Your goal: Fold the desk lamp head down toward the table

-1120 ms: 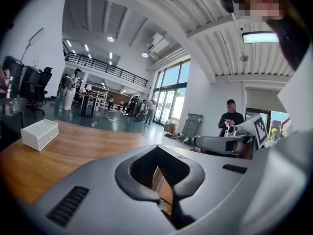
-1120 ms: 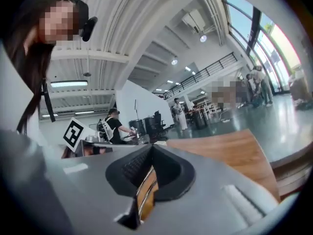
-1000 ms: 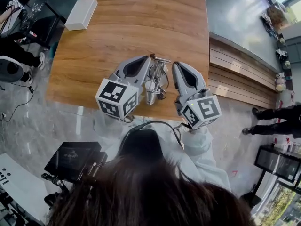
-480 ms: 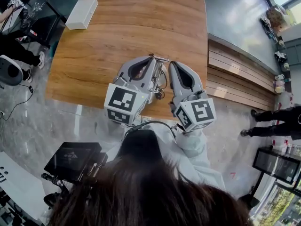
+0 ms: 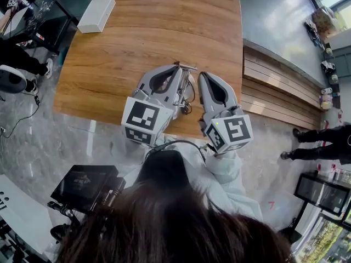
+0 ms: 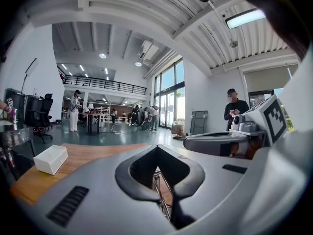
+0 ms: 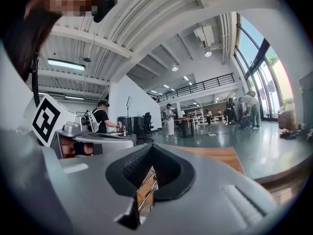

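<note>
A small metal desk lamp (image 5: 188,91) of thin chrome rods lies low near the front edge of the wooden table (image 5: 142,32), between my two grippers. My left gripper (image 5: 178,70) is shut and lies over the lamp's left side, hiding much of it. The lamp's rods (image 6: 161,190) show through the window behind the closed jaws of the left gripper (image 6: 157,148), not clamped. My right gripper (image 5: 203,76) is also shut, just right of the lamp. Chrome rods (image 7: 146,187) show below the right gripper's (image 7: 150,146) closed jaws.
A white box (image 5: 95,14) sits at the table's far left corner. Slatted wooden steps (image 5: 279,86) run along the table's right side. Black equipment and seated people are at the left; other people stand in the hall beyond.
My left gripper has rolled and shifted right, over the lamp, so the lamp head seen earlier between the grippers is now covered. The right gripper has barely moved.
</note>
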Demonstrator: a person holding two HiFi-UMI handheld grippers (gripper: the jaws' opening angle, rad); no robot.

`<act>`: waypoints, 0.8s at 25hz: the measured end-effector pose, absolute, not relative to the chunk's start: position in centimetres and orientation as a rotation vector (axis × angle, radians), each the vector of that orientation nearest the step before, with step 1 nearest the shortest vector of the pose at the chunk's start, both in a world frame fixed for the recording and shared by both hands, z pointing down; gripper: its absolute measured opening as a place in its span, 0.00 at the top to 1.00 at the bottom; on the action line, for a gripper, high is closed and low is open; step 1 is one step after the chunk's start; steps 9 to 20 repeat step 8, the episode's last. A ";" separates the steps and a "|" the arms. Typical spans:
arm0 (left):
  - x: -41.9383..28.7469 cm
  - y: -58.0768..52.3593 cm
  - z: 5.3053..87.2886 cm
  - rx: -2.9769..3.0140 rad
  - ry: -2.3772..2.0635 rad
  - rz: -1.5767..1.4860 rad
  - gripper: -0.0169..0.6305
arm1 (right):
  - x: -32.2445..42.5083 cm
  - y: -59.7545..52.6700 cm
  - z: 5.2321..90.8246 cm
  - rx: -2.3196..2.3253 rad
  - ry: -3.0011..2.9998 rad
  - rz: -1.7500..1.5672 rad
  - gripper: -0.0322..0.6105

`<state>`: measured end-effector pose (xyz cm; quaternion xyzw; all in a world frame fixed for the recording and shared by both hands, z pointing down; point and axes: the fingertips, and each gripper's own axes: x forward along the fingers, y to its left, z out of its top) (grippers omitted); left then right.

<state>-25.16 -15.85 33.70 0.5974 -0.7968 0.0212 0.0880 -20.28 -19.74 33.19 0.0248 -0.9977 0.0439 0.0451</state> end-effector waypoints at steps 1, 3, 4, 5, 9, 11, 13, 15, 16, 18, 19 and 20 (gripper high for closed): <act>-25.3 -15.8 33.7 1.776 -2.374 0.064 0.97 | -20.3 -19.7 33.3 0.075 -3.046 0.134 0.95; -25.4 -15.7 33.8 1.769 -2.379 0.065 0.97 | -20.4 -19.7 33.4 0.069 -3.040 0.132 0.95; -25.5 -15.7 33.9 1.766 -2.380 0.066 0.97 | -20.4 -19.7 33.5 0.066 -3.037 0.132 0.95; -25.6 -15.6 34.0 1.762 -2.381 0.067 0.97 | -20.4 -19.7 33.6 0.064 -3.034 0.132 0.95; -25.7 -15.6 34.2 1.755 -2.385 0.074 0.97 | -20.4 -19.7 33.9 0.060 -3.028 0.138 0.95; -25.7 -15.6 34.2 1.755 -2.385 0.074 0.97 | -20.4 -19.7 33.9 0.060 -3.028 0.138 0.95; -25.7 -15.6 34.2 1.755 -2.385 0.074 0.97 | -20.4 -19.7 33.9 0.060 -3.028 0.138 0.95; -25.7 -15.6 34.2 1.755 -2.385 0.074 0.97 | -20.4 -19.7 33.9 0.060 -3.028 0.138 0.95; -25.7 -15.6 34.2 1.755 -2.385 0.074 0.97 | -20.4 -19.7 33.9 0.060 -3.028 0.138 0.95; -25.7 -15.6 34.2 1.755 -2.385 0.074 0.97 | -20.4 -19.7 33.9 0.060 -3.028 0.138 0.95; -25.7 -15.6 34.2 1.755 -2.385 0.074 0.97 | -20.4 -19.7 33.9 0.060 -3.028 0.138 0.95; -25.7 -15.6 34.2 1.755 -2.385 0.074 0.97 | -20.4 -19.7 33.9 0.060 -3.028 0.138 0.95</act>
